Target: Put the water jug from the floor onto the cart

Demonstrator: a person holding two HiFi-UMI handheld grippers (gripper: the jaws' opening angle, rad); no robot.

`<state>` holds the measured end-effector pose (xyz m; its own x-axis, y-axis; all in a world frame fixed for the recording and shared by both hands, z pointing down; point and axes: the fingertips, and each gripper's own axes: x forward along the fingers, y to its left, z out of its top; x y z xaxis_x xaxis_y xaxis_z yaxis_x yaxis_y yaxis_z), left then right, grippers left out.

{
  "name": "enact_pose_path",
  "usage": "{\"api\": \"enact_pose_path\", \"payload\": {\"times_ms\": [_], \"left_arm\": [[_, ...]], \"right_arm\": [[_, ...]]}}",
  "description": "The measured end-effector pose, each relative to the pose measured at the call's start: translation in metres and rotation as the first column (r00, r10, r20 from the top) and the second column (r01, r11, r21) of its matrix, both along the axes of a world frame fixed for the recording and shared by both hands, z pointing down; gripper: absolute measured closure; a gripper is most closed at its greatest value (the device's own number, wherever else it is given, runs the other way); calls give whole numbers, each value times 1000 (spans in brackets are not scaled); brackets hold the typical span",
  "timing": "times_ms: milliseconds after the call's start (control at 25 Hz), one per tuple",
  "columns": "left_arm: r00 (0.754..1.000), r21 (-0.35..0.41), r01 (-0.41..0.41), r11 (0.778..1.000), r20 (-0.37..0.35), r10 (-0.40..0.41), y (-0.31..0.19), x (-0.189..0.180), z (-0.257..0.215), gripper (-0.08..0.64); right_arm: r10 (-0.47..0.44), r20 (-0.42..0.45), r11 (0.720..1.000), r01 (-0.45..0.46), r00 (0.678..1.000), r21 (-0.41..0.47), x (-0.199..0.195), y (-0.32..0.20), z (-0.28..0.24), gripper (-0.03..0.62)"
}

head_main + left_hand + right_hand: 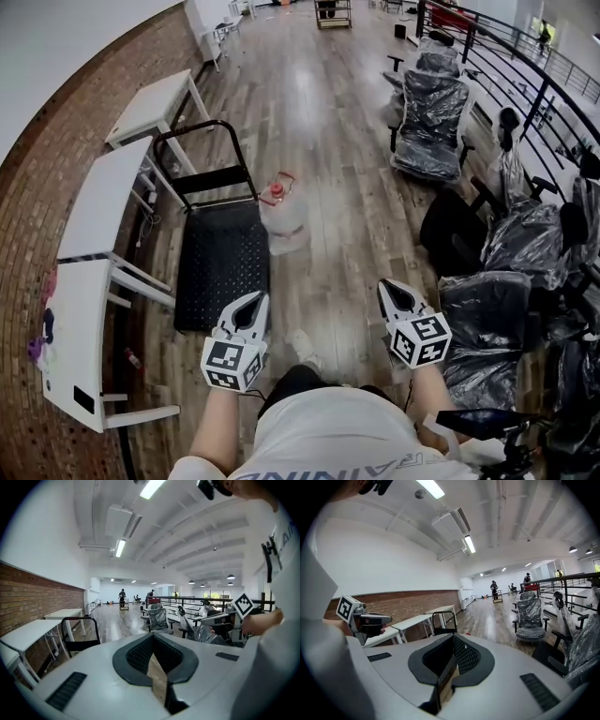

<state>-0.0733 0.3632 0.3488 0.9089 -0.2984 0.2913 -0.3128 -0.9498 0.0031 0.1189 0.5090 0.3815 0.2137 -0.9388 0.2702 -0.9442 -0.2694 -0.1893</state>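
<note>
The water jug (pixel 281 211), clear with a red cap and handle, stands upright on the wooden floor, touching the right edge of the cart. The cart (pixel 223 267) is a flat black platform with a black tube handle (pixel 202 141) at its far end. My left gripper (pixel 253 302) hovers over the cart's near right corner, its jaws together and holding nothing. To the right, over bare floor, my right gripper (pixel 392 292) is also shut and empty. Both are well short of the jug. The left gripper view shows shut jaws (pixel 152 637) and the cart handle (pixel 79 630); the right gripper view shows shut jaws (pixel 453 637).
White tables (pixel 103 206) line the curved brick wall on the left, close behind the cart. Several office chairs wrapped in black plastic (pixel 431 122) crowd the right side by a black railing (pixel 525 66). The person's shoe (pixel 302 345) is on the floor between the grippers.
</note>
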Motion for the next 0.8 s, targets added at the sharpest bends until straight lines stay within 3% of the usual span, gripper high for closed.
{"api": "enact_pose_path", "payload": {"times_ms": [240,520,800], "left_arm": [[999,-42,43,998,-23,-44,-72,32,11,560],[996,-94,86,992,-8,-87,-173,33,21,560],[993,-132,107,985,-25,-111,-251,45,27,560]], "right_arm": [[-67,-21,997,66,998,-37,21,-77,1,588],[-122,-27,993,122,992,4,25,-187,-17,588],[-158,-63,987,155,985,-52,32,-259,-17,588]]}}
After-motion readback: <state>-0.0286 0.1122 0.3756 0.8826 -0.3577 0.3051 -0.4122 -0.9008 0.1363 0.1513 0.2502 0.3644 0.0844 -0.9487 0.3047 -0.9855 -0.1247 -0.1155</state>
